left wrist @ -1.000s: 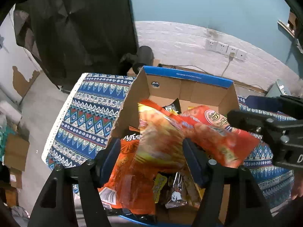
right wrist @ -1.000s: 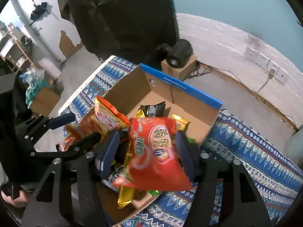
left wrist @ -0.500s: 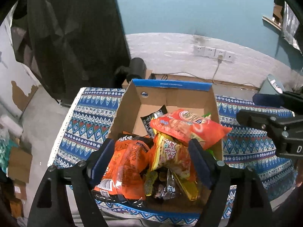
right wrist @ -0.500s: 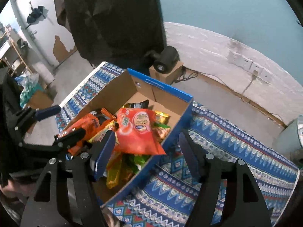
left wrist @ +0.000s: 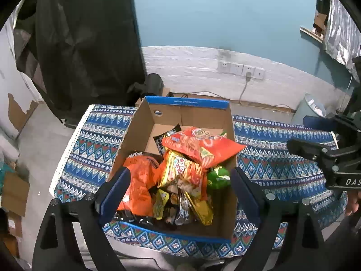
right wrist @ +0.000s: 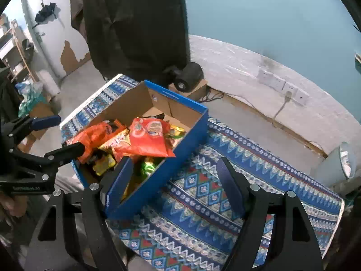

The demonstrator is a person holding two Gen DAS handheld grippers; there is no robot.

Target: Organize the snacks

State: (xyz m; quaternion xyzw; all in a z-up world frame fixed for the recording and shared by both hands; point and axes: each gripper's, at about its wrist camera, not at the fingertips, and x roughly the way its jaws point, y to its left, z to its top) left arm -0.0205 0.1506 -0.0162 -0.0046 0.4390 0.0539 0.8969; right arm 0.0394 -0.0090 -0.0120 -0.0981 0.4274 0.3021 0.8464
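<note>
Bright orange, red and yellow snack bags (left wrist: 180,167) sit piled in the blue-edged cardboard box (left wrist: 187,102) on the blue patterned tabletop (right wrist: 225,180). The left tool (left wrist: 178,189) and right tool (right wrist: 173,180) are opening wide, holding nothing.

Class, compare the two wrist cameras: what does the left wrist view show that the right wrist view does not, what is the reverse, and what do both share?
Only the left wrist view shows the box's whole near end, with the small wrappers piled there, and a shelf high on the wall.

Only the right wrist view shows the white door, a dark umbrella hanging on it, and the bare cloth right of the box.

Both show the cardboard box, the red snack bag on top, the wall sockets, and both tongs opening, empty.
</note>
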